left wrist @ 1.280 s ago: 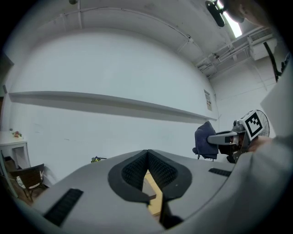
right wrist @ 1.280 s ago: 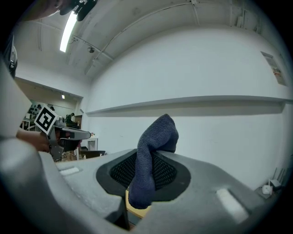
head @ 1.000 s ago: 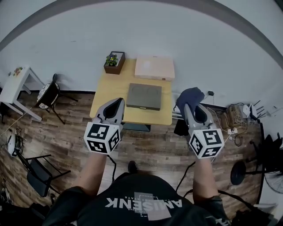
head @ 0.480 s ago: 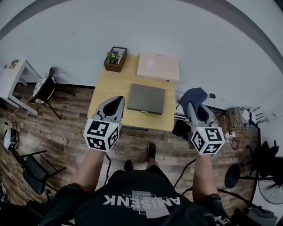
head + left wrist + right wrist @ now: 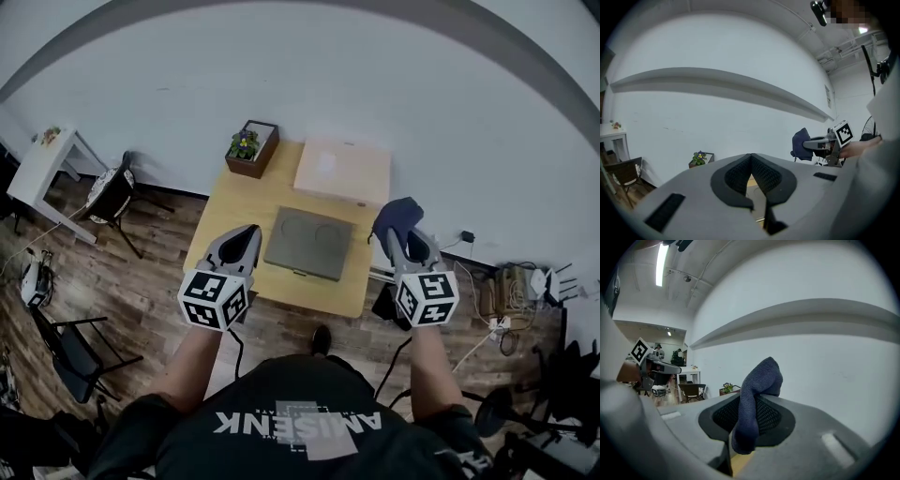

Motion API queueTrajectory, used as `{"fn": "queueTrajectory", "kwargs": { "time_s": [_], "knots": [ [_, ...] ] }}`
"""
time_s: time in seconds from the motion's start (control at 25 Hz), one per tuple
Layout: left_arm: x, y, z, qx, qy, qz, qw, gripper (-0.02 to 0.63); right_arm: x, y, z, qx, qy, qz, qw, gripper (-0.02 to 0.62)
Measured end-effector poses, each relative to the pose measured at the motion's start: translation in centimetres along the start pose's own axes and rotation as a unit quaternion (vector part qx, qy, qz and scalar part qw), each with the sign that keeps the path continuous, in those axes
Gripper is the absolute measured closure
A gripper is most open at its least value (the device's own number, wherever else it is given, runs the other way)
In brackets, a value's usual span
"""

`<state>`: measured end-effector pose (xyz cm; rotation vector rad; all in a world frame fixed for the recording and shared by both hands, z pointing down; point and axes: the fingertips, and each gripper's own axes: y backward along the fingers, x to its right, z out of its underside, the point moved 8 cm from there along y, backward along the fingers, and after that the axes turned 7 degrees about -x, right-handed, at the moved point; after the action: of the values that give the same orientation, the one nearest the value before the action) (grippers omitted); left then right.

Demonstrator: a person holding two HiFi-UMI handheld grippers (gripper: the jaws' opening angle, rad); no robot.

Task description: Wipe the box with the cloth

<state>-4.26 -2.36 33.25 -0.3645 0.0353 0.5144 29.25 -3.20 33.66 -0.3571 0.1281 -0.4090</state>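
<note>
A flat grey box point(image 5: 309, 243) lies in the middle of the small wooden table point(image 5: 234, 199). My right gripper point(image 5: 401, 228) is held above the table's right edge, shut on a dark blue cloth point(image 5: 397, 213) that bulges out of its jaws point(image 5: 757, 394). My left gripper point(image 5: 240, 244) hovers over the table's front left part, left of the box, jaws shut with nothing between them point(image 5: 751, 176). From the left gripper view the right gripper point(image 5: 820, 144) shows with the cloth point(image 5: 800, 144).
A pale pink flat box point(image 5: 343, 170) lies at the table's back right and a small potted plant point(image 5: 250, 147) at its back left. A chair point(image 5: 114, 194) and a white side table point(image 5: 42, 164) stand to the left; cables point(image 5: 506, 291) lie on the floor at right.
I have stepped closer to the table; both grippers now reach over its front edge, and the cloth stays in the right gripper.
</note>
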Motion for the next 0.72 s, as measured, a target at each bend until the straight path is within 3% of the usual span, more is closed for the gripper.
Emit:
{"fn": "queueTrajectory", "kwargs": {
  "time_s": [0.24,0.72],
  "knots": [
    [0.6,-3.3,2.0,-0.031,0.008,-0.038,0.9987,0.604,3.1,-5.4,3.2,-0.035,0.016,-0.039,0.999,0.516],
    [1.3,-6.3,5.9,-0.085,0.047,-0.091,0.9912,0.604,6.5,-15.9,13.9,-0.158,-0.026,-0.106,0.981,0.516]
  ]
}}
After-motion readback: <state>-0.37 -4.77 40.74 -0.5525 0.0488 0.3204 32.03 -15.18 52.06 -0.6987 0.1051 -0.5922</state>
